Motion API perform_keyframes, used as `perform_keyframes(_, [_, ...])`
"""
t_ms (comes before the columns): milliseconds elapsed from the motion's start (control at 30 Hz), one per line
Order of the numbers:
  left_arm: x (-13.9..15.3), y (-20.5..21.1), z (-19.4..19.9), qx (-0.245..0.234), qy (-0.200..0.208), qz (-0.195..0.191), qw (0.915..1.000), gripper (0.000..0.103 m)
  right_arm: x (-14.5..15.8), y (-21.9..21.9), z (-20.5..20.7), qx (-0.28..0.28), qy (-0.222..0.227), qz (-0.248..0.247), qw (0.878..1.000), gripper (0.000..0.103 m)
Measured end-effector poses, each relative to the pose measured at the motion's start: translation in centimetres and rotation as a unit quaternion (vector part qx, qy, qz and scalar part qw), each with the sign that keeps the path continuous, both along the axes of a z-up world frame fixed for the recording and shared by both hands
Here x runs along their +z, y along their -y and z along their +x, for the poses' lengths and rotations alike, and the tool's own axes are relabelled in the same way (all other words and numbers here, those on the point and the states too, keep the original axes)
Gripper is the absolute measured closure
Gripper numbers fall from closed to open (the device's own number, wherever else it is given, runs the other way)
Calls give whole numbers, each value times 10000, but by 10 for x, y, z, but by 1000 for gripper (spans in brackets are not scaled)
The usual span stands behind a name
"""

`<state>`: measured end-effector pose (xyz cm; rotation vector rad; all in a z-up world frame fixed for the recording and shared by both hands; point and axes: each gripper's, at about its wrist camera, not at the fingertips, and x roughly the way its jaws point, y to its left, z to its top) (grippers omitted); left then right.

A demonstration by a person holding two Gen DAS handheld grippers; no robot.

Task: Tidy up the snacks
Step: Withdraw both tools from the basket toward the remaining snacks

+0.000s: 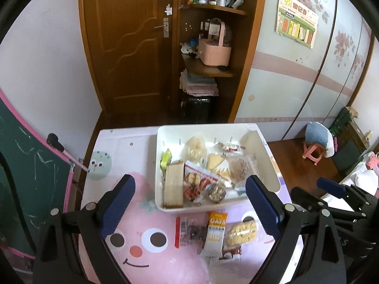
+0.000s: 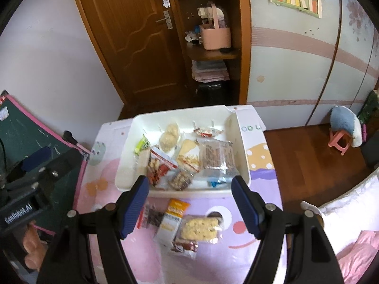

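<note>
A white bin (image 1: 267, 158) (image 2: 239, 142) sits at the far side of a small table and holds several wrapped snacks. In front of it, loose on the cartoon tablecloth, lie an orange-and-white oat bar (image 1: 214, 233) (image 2: 171, 221), a dark snack in a clear red-edged wrapper (image 1: 189, 233) (image 2: 152, 215), a yellow cracker pack (image 1: 241, 233) (image 2: 201, 228) and a small red-brown pack (image 2: 184, 246). My left gripper (image 1: 189, 209) hangs open above the loose snacks with nothing between its fingers. My right gripper (image 2: 190, 208) is also open and empty above them.
A pink-framed green chalkboard (image 1: 28, 172) leans at the table's left. Behind the table are a wooden door (image 1: 128, 40) and corner shelves with a pink basket (image 1: 214, 52). A pink stool (image 2: 338, 139) stands on the wood floor to the right, bedding (image 2: 350, 217) nearer.
</note>
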<state>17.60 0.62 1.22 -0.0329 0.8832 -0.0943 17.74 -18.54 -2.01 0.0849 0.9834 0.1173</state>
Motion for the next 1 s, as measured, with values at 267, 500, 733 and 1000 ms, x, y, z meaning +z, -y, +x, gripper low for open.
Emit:
perform_keyframes(267, [-50, -8, -24, -109, -349, -2, 9993, 9, -39, 8, -28, -250, -295, -199, 9991, 30])
perform_keyframes(500, [-115, -8, -37, -271, -842, 117, 9960, 9, -95, 17, -49, -256, -771, 77, 9967, 30])
perform_keyframes(733, [-166, -6, -35, -287, -1464, 56, 9888, 9, -157, 32, -54, -459, -1536, 370, 9864, 30])
perform_keyframes(1000, [-202, 2, -32, -184, -1864, 59, 9823, 9, -188, 20, -35, -245, -1597, 175, 9867, 18])
